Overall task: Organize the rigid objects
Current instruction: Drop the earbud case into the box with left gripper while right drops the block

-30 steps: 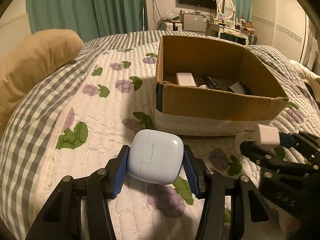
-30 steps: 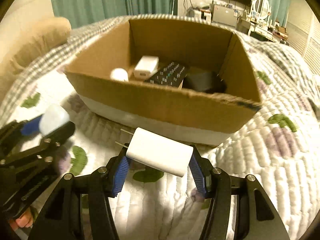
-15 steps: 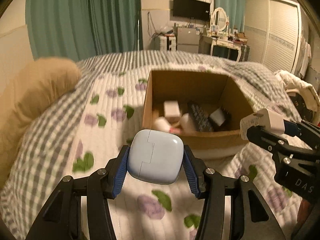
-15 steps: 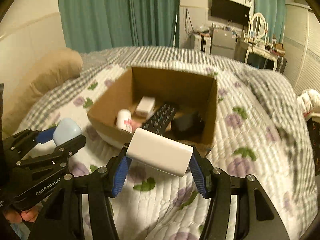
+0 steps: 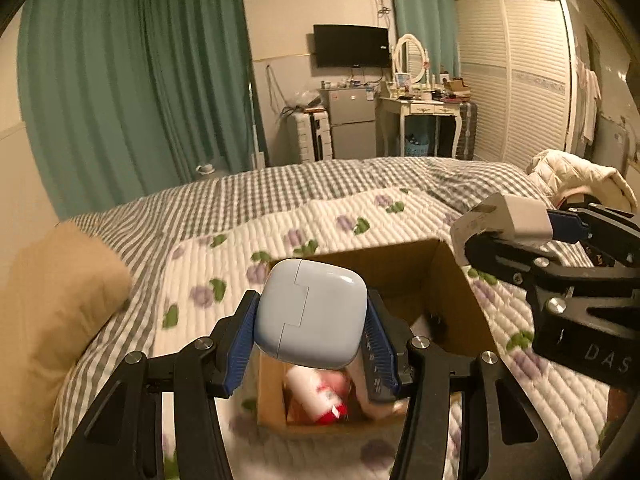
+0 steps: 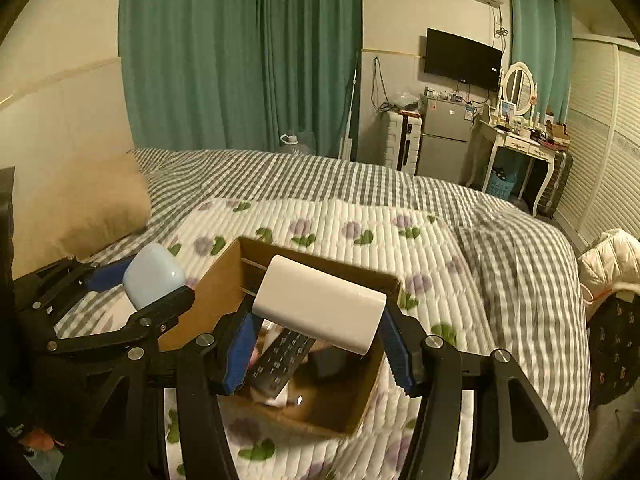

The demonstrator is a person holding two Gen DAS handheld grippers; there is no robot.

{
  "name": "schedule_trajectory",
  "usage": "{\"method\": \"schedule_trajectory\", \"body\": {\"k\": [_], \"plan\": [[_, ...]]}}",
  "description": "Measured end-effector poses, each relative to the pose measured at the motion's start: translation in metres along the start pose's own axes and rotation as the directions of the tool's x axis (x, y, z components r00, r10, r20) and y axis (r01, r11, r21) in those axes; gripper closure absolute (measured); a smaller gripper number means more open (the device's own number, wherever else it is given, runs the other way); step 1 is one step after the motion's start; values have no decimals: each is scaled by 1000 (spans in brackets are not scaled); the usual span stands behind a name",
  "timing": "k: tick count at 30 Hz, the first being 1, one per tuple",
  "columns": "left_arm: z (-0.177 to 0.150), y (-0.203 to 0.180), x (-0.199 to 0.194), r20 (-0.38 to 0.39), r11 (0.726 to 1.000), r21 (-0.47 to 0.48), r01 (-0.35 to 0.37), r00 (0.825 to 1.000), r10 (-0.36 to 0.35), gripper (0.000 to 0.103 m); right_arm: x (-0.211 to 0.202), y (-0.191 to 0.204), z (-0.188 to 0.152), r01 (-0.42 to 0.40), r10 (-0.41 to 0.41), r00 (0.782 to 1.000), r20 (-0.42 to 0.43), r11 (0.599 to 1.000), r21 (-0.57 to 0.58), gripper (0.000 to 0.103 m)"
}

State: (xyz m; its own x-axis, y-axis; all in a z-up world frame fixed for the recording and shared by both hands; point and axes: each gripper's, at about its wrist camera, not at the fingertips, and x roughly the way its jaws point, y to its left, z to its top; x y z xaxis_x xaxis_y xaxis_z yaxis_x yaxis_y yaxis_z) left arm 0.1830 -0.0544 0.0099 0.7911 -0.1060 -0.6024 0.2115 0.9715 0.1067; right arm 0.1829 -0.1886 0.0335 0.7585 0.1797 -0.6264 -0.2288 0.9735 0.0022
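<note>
Pale blue case (image 5: 311, 314) pinched between the blue pads of the left gripper (image 5: 311, 330), raised over the near left part of the open cardboard box (image 5: 460, 292); white charger (image 6: 320, 309) clamped in the right gripper (image 6: 316, 338), raised over the same box; remote control (image 6: 280, 360) and red-and-white bottle (image 5: 320, 396) inside; box on the flowered quilt (image 6: 360, 224); tan pillow (image 5: 52, 300) far left

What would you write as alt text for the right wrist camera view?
The right gripper holds a white charger above an open cardboard box on a flowered quilt. At left, the left gripper holds a pale blue case; a remote lies inside the box.
</note>
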Motion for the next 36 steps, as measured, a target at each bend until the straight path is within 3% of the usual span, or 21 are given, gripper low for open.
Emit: {"method": "schedule_trajectory", "body": {"k": [9, 19, 22, 24, 25, 26, 36], "plan": [[11, -5, 69, -71, 1000, -2, 30, 997, -30, 50, 50, -23, 19, 19, -20, 999, -43, 1000, -7, 47], [-4, -15, 132, -177, 998, 12, 57, 983, -54, 50, 104, -40, 6, 18, -18, 995, -102, 1000, 1, 47], [-8, -15, 140, -219, 995, 3, 98, 971, -95, 47, 116, -44, -2, 1, 2, 993, -119, 1000, 21, 47], [-9, -12, 140, -217, 996, -7, 92, 972, -92, 32, 120, -48, -7, -4, 8, 992, -127, 999, 33, 47], [-8, -10, 137, -205, 996, -19, 85, 975, -88, 17, 122, -49, -8, -5, 9, 992, -128, 999, 35, 47], [-7, -8, 135, -189, 996, -30, 81, 978, -85, 11, 123, -51, -9, -6, 11, 991, -131, 999, 40, 47], [-6, 12, 102, -134, 997, -77, 21, 990, -32, 11, 135, -52, -8, -13, 22, 987, -159, 998, 56, 47]]}}
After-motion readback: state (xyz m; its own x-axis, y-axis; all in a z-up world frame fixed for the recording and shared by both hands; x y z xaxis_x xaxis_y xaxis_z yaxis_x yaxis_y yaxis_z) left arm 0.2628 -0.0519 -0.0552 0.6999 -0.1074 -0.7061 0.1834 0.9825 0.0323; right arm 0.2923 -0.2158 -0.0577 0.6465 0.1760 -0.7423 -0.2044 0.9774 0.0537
